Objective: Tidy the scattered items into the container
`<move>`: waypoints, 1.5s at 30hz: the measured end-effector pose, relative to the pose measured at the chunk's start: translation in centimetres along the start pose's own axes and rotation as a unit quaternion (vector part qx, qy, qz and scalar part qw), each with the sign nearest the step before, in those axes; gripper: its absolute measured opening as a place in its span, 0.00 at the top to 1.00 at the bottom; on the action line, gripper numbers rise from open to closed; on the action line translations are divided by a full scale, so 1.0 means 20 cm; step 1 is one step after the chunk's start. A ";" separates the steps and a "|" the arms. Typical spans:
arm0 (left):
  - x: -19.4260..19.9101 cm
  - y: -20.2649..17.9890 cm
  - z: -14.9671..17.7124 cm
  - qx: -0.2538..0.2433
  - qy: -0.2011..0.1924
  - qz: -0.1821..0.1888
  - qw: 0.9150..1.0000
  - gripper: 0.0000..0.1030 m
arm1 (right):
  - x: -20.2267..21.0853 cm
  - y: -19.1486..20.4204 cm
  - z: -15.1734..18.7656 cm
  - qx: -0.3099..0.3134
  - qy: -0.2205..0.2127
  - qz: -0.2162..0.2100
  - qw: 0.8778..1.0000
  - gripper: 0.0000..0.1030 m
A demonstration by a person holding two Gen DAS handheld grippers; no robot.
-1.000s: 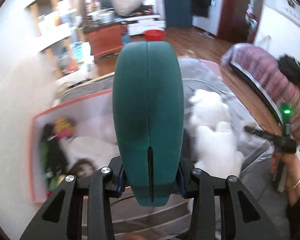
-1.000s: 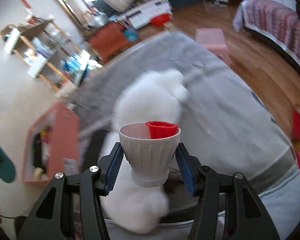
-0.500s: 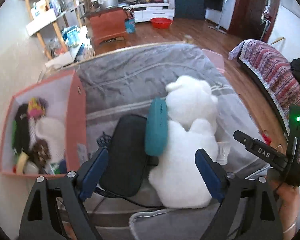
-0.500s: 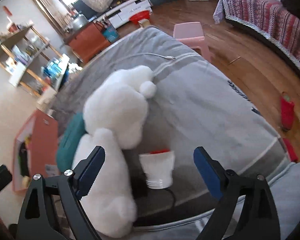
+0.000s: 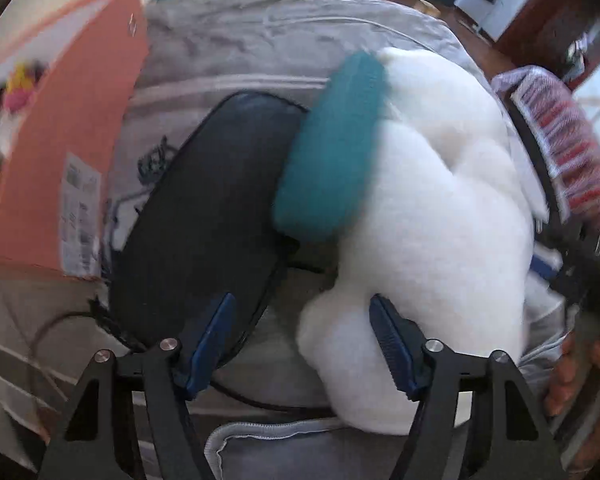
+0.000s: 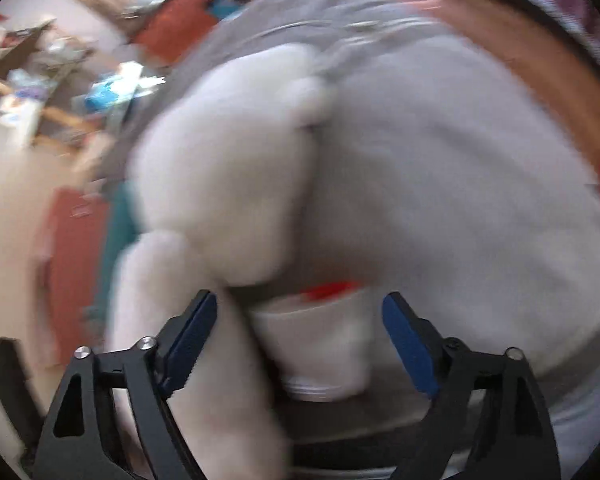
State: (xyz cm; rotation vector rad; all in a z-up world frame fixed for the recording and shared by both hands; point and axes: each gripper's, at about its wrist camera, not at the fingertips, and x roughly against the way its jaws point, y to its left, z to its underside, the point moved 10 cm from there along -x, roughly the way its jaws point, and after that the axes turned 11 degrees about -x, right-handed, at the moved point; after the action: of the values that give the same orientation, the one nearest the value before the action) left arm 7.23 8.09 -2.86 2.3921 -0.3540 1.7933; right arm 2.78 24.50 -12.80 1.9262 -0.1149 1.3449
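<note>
My left gripper point(image 5: 300, 340) hangs low over the grey bed, jaws closing, with only bedding and the edge of the white plush bear point(image 5: 440, 208) between the pads, nothing gripped. A teal case point(image 5: 332, 148) leans on the bear beside a black pouch point(image 5: 204, 216). The orange box point(image 5: 60, 120) stands at the left with several items inside. My right gripper point(image 6: 300, 340) straddles a white cup point(image 6: 320, 344) holding a red piece; its jaws are closing and the pads stand clear of the cup. The plush bear point(image 6: 228, 160) lies just left of the cup.
A black cable point(image 5: 260, 400) trails from under the pouch across the bed. A hand point(image 5: 572, 380) with the other gripper is at the right edge of the left wrist view. Shelves, wooden floor and a striped blanket point(image 5: 560, 140) lie beyond the bed. Both views are blurred.
The left gripper let go of the teal case, which now leans on the bear; the right gripper let go of the cup. Both have since dropped closer to the bed, jaws narrowing.
</note>
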 end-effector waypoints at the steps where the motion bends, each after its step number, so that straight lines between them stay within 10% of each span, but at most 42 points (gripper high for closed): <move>1: 0.01 -0.03 0.01 -0.002 -0.003 0.004 1.000 0.44 | 0.00 0.02 -0.01 0.002 -0.003 -0.006 1.000 0.20; 5: -0.02 -0.14 0.05 -0.027 0.008 0.026 0.999 0.49 | -0.05 0.06 -0.04 -0.018 0.010 -0.052 0.998 0.24; 7: -0.05 -0.18 0.04 -0.042 0.010 0.047 0.998 0.88 | -0.07 0.08 -0.02 0.005 0.012 -0.036 0.999 0.37; 12: 0.09 -0.28 0.02 -0.078 0.001 0.037 0.996 1.00 | 0.03 0.24 0.06 0.038 0.009 -0.064 0.997 0.92; 24: 0.73 -0.04 -0.03 -0.022 -0.096 0.025 0.995 1.00 | 0.64 0.83 0.22 0.080 -0.061 -0.172 0.980 0.92; 33: 1.37 0.89 -0.10 0.080 -0.207 -0.084 0.971 1.00 | 0.87 1.98 0.47 0.227 -0.084 -0.244 0.939 0.91; 37: 1.43 1.39 -0.04 0.127 -0.189 -0.154 0.961 0.96 | 0.74 2.34 0.57 0.266 -0.101 -0.208 0.936 0.76; 38: 1.44 1.49 -0.01 0.141 -0.188 -0.160 0.959 0.92 | 0.70 2.38 0.59 0.275 -0.108 -0.194 0.936 0.56; 39: 1.46 1.57 0.02 0.156 -0.189 -0.163 0.956 0.75 | 0.67 2.41 0.61 0.282 -0.117 -0.181 0.935 0.21; 40: 1.47 1.63 0.04 0.165 -0.192 -0.166 0.953 0.46 | 0.66 2.42 0.62 0.287 -0.126 -0.174 0.933 0.11; 42: 1.50 1.70 0.07 0.174 -0.206 -0.170 0.948 0.18 | 0.63 2.39 0.63 0.300 -0.141 -0.156 0.931 0.08; 45: 1.49 1.65 0.07 0.165 -0.217 -0.152 0.950 0.17 | 0.57 2.24 0.61 0.299 -0.137 -0.124 0.936 0.02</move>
State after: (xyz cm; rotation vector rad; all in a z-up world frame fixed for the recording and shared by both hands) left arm 7.73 -27.18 24.08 2.8693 0.2923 1.2657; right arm -4.23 -10.71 18.88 2.5265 0.4379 0.9997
